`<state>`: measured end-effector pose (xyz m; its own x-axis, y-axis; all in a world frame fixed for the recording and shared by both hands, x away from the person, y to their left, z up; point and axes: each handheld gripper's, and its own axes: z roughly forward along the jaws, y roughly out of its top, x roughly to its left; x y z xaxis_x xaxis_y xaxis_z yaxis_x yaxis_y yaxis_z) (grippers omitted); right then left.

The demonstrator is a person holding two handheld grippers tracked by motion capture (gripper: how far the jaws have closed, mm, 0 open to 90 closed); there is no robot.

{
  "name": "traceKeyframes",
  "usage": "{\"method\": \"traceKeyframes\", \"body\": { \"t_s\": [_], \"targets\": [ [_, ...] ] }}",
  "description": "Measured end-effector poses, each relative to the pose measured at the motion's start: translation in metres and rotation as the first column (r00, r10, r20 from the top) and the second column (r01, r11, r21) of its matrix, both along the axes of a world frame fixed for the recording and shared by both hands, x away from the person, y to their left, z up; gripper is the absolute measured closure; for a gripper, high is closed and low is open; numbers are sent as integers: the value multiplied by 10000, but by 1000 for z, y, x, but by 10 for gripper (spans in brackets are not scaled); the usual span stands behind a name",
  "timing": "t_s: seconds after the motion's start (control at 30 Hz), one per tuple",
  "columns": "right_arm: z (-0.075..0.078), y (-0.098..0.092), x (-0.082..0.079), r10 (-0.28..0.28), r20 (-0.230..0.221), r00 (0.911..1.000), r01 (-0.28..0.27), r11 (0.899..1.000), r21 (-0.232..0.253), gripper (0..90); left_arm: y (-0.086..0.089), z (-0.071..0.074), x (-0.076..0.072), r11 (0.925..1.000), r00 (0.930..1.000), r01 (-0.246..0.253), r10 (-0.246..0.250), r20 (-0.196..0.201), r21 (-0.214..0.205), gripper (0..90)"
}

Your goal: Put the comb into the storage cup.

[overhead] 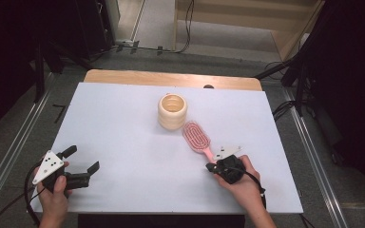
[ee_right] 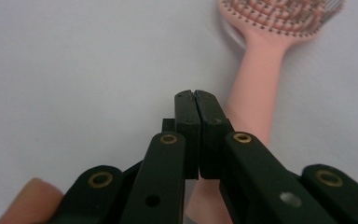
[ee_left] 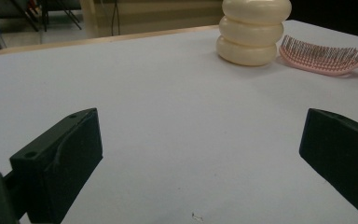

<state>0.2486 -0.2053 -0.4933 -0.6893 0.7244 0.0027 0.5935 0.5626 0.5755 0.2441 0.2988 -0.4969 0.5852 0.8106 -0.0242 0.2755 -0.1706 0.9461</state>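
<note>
Right gripper (ee_right: 195,100) jaws clenched empty, hovering over pink plastic hairbrush (overhead: 197,136): light, stiff, slippery; slim handle is offering best grip.

black fingers (ee_right: 186,116), brass screws, grey plate (overhead: 48,166), black cable

The right gripper (ee_right: 196,95) rises from the bottom centre of the frame, its two black fingers (ee_right: 186,121) pressed flat together with nothing between them; the pink hairbrush (ee_right: 256,79) lies on the pale desk (ee_right: 74,60), its handle running beneath the fingers, its bristled head at the upper right; a fingertip (ee_right: 25,203) shows at lower left.
</note>
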Motion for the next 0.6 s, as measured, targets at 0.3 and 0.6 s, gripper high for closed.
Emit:
{"method": "traceKeyframes", "body": {
  "t_s": [0.3, 0.6],
  "targets": [
    [-3, -44, 13, -1050, -80, 9944, 1047, 9942, -253, 860, 0, 0, 0, 10000, 10000, -37, 37, -9, 24, 0],
    [8, -60, 20, -895, 192, 9958, 888, 9955, 319, 722, -1, 0, 0, 10000, 10000, -58, 58, -11, 14, 0]
  ]
}}
